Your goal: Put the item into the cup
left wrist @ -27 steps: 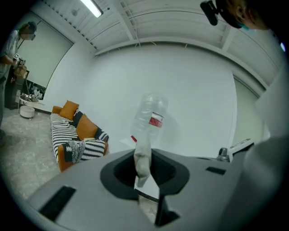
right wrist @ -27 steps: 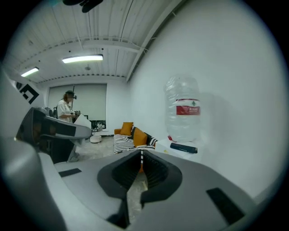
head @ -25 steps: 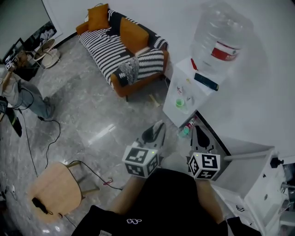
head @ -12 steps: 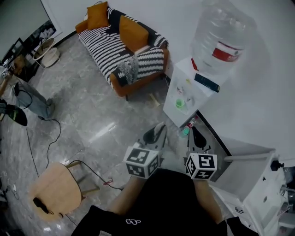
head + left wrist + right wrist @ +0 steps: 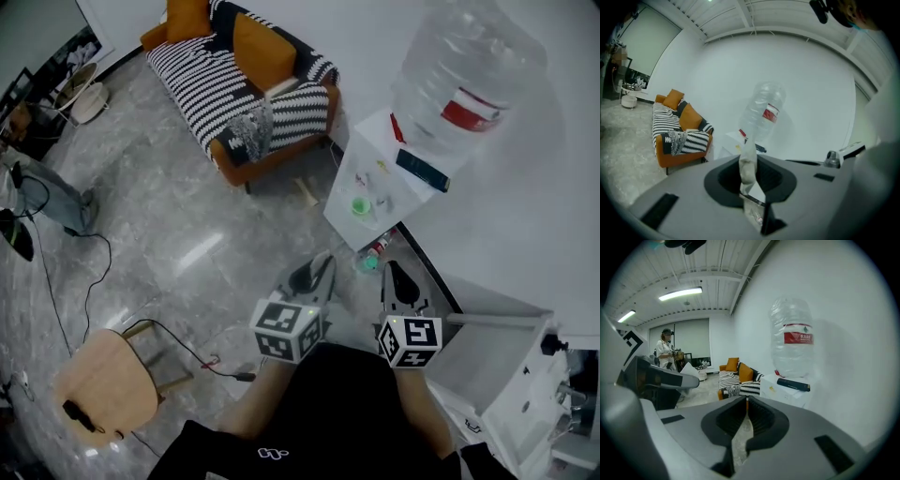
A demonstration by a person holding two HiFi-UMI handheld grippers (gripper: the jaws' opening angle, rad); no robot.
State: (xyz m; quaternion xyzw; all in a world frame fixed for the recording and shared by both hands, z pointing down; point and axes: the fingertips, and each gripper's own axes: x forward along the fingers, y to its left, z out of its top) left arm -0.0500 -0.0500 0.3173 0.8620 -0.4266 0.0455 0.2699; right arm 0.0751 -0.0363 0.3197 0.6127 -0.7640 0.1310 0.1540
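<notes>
Left gripper (image 5: 322, 265): jaws closed on a thin clear packet (image 5: 747, 169), which stands upright between the pads, its top edge poking above the jaw tips; contents look pale and grainy, nothing more can be made out. Right gripper (image 5: 392, 269): jaws brought together at the tips, nothing between them in its own view (image 5: 746, 400). Both grippers sit side by side, low in the head view, just ahead of the holder's dark top, each with its marker cube (image 5: 286, 329) facing up, both over the grey polished floor (image 5: 187, 234). Green cup (image 5: 361, 207) stands on top of the white cabinet (image 5: 342, 211), well apart from the packet and beyond both jaw tips. On the same top: a large clear water bottle (image 5: 466, 80) with a red label, and a dark flat device (image 5: 422, 171) lying beside it. Elsewhere: striped sofa (image 5: 220, 80) with orange cushions against the far wall, round wooden stool (image 5: 103, 386) at lower left, a person (image 5: 665, 352) standing far off at the back of the room
</notes>
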